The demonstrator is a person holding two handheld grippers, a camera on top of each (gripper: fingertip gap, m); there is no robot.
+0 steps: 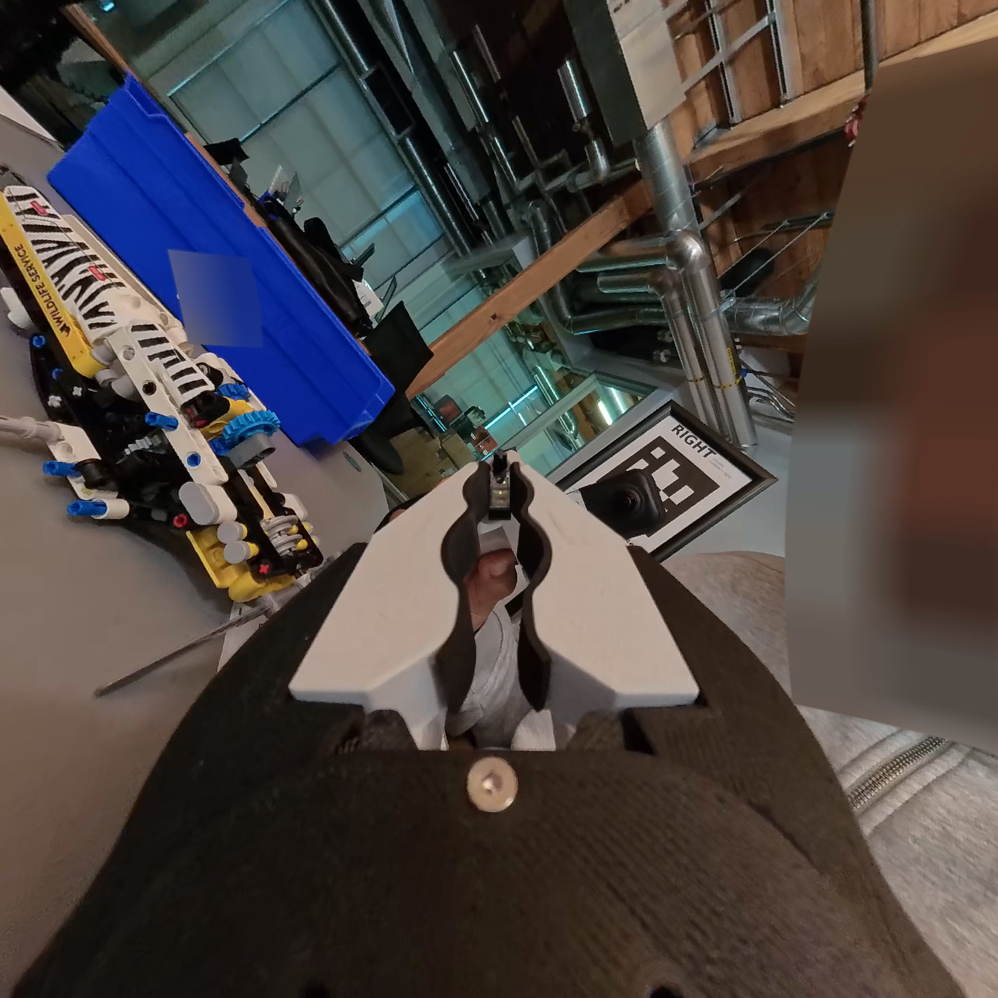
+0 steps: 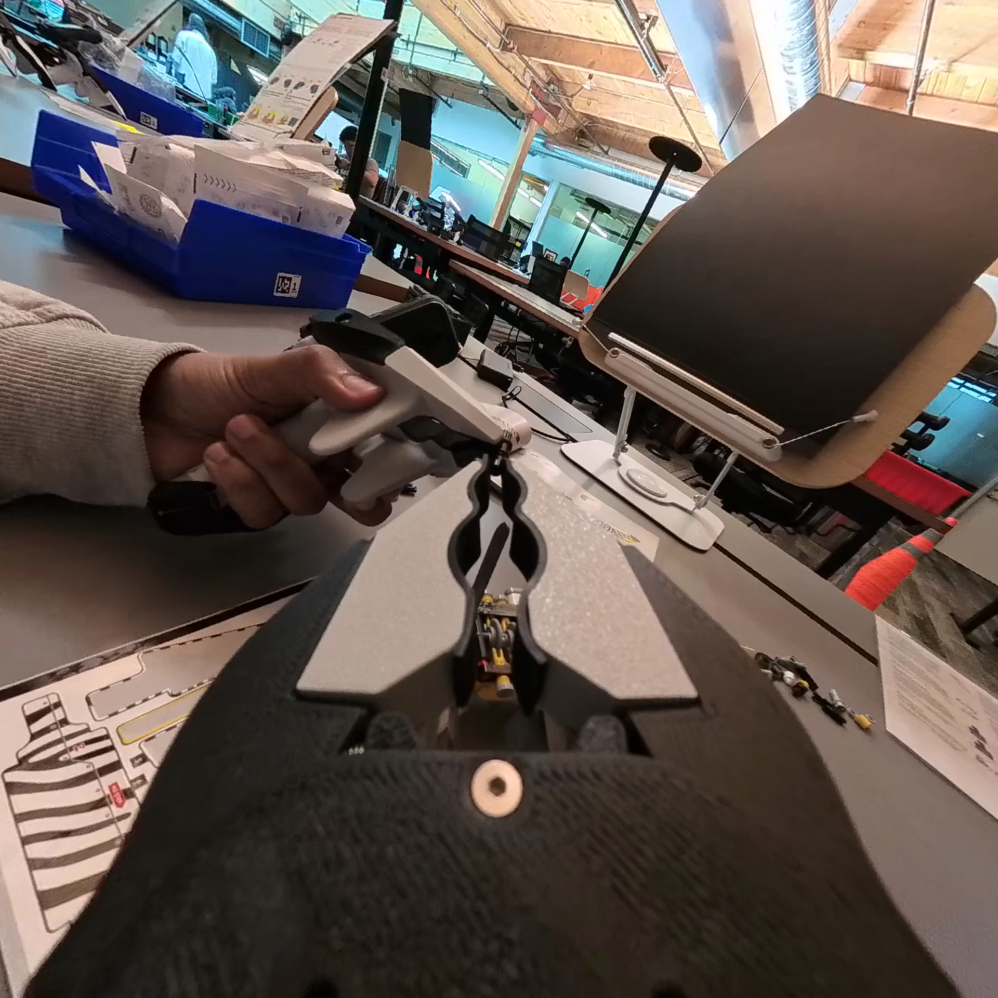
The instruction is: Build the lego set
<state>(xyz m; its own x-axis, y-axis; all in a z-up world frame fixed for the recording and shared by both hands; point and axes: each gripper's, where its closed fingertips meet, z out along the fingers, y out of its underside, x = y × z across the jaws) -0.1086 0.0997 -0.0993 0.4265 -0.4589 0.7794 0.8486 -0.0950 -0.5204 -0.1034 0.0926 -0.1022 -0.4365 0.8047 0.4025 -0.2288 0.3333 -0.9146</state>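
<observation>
The partly built lego vehicle (image 1: 156, 410), white with zebra stripes, yellow and black, lies on the grey table (image 1: 70, 648) to the left of my left gripper (image 1: 499, 475). The left gripper is shut on a small grey-and-black piece (image 1: 499, 491) at its tips, held in the air. In the right wrist view a hand holds that left gripper (image 2: 507, 440). My right gripper (image 2: 494, 467) is nearly closed on a thin black piece (image 2: 490, 475), and its tips touch the left gripper's tip. Part of the model (image 2: 497, 637) shows through the gap between the right fingers.
A blue bin (image 2: 227, 259) with paper bags stands at the back left. A zebra sticker sheet (image 2: 65, 794) lies at the front left. Loose small pieces (image 2: 810, 691) and a paper sheet (image 2: 945, 718) lie to the right. A booklet stand (image 2: 783, 324) rises at the back right. The tips of both grippers are at nearly the same place.
</observation>
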